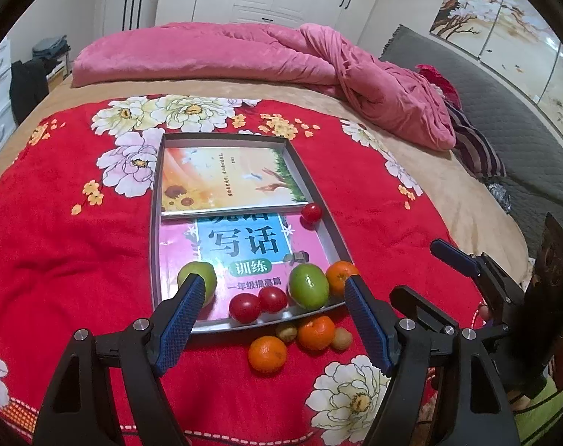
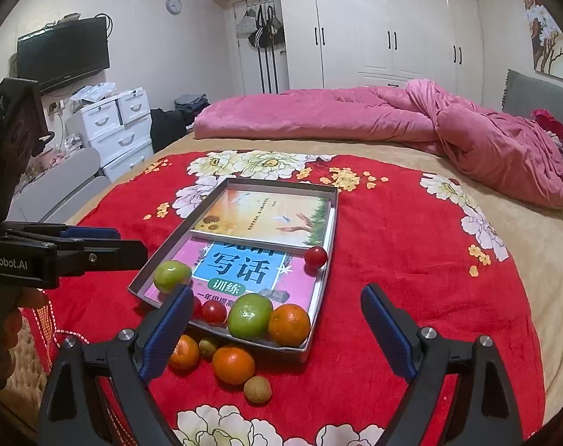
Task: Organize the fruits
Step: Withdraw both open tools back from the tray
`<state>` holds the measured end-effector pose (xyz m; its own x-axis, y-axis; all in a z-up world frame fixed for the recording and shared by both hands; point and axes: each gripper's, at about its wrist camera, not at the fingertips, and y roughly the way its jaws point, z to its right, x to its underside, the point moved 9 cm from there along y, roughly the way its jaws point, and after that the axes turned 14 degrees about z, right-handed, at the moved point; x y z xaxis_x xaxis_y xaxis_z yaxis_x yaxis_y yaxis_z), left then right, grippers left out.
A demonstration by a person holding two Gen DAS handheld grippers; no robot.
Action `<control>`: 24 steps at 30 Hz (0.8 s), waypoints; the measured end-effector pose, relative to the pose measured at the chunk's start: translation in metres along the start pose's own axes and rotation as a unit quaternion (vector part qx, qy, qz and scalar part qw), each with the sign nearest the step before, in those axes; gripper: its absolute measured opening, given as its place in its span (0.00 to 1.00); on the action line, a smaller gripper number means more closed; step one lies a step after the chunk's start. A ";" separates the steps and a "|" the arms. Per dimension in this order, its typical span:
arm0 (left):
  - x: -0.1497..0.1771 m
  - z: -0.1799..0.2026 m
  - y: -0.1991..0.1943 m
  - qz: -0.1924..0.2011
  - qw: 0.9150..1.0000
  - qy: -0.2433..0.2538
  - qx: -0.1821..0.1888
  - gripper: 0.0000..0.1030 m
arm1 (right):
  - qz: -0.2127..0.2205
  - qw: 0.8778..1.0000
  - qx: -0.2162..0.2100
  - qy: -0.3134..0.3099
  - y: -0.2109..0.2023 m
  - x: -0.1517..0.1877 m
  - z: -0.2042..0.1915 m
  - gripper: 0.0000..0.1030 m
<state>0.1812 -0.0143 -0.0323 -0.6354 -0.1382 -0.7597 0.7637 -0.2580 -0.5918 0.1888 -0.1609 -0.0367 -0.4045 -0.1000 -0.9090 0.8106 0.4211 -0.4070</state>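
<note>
Left hand-held gripper (image 1: 274, 293) open, empty, above tray (image 1: 154, 223) near edge.

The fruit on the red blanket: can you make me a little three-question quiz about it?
1. True or false: the lone cherry tomato lies apart from the other fruit in the tray.
2. How many oranges lie on the red blanket outside the tray? A) none B) two C) five
3. Fill in: both sets of tongs, left tongs and right tongs, are ____ and hold nothing.

Key
1. True. It sits by the tray's far right side; the two green fruits, an orange in the tray and two tomatoes crowd the near edge.
2. B, two oranges.
3. open
</note>
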 end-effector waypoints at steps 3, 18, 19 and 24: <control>0.002 0.001 -0.001 -0.002 1.000 0.002 0.001 0.76 | -0.003 1.000 -0.001 -0.003 -0.001 0.002 -0.001 0.89; 0.016 0.001 -0.008 -0.015 1.000 0.005 -0.004 0.76 | -0.026 0.999 -0.020 -0.032 -0.006 0.020 -0.020 0.89; 0.017 0.000 -0.008 -0.016 1.000 0.003 -0.005 0.76 | -0.027 0.999 -0.022 -0.030 -0.006 0.021 -0.021 0.89; 0.031 -0.001 -0.007 -0.037 0.999 0.004 -0.002 0.76 | -0.038 0.998 -0.026 -0.033 -0.006 0.028 -0.024 0.96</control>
<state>0.1560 -0.0153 -0.0520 -0.6888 -0.1104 -0.7165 0.7153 -0.2643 -0.6469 0.1623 -0.1442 -0.0572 -0.4333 -0.1925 -0.8805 0.7546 0.4568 -0.4712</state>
